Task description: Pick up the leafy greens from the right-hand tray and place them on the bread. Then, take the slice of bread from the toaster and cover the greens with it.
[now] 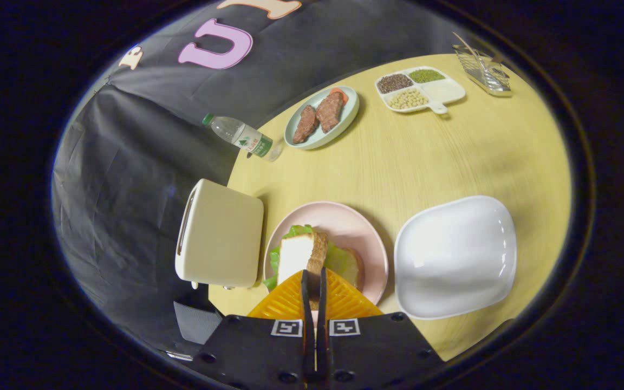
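Observation:
My gripper (312, 277) is shut on a slice of bread (297, 254), pinching it by its crust edge. The slice stands tilted on edge just ahead of the fingers, over the pink plate (347, 215). Under it lie the leafy greens (338, 258), spread on another slice of bread (357, 268) on that plate. The cream toaster (220, 235) stands just left of the plate, and I cannot see into its slot from here. The white tray (455, 254) to the right of the plate holds nothing.
Beyond the plate, across the round yellow table (426, 157), sit a pale green plate with meat slices (323, 116), a divided white dish of beans (419, 89) and a metal rack (482, 70). A water bottle (241, 138) lies at the table's left edge.

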{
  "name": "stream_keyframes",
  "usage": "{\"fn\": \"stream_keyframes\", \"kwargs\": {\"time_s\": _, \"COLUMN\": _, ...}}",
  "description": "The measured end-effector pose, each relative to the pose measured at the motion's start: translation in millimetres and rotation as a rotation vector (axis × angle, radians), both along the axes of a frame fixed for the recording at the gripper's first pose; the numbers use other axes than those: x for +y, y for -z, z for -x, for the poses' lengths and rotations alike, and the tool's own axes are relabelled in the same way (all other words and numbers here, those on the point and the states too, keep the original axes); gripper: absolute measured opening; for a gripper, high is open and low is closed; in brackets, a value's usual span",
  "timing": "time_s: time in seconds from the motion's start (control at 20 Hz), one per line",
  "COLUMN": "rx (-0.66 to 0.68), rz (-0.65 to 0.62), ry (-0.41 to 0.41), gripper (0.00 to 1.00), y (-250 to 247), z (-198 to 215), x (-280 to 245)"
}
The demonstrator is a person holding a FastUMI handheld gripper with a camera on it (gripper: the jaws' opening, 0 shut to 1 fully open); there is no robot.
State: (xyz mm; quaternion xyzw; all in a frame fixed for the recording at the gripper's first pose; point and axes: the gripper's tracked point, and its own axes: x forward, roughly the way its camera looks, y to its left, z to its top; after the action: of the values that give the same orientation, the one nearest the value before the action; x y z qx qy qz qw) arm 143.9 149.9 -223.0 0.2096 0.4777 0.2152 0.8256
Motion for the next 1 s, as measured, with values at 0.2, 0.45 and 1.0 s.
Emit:
{"fn": "stream_keyframes", "kwargs": {"time_s": 0.2, "rx": -0.022, "rz": 0.096, "ry": -0.025, "gripper": 0.05, "y": 22.2, "z": 0.3, "x": -10.8}}
{"fn": "stream_keyframes", "kwargs": {"time_s": 0.45, "rx": -0.09, "rz": 0.215, "ry": -0.069, "gripper": 0.09, "y": 29.4, "z": 4.9, "x": -14.2}}
{"fn": "stream_keyframes", "kwargs": {"time_s": 1.0, "rx": -0.374, "rz": 0.324, "ry": -0.039, "gripper": 0.71, "y": -18.5, "z": 16.8, "x": -25.1}}
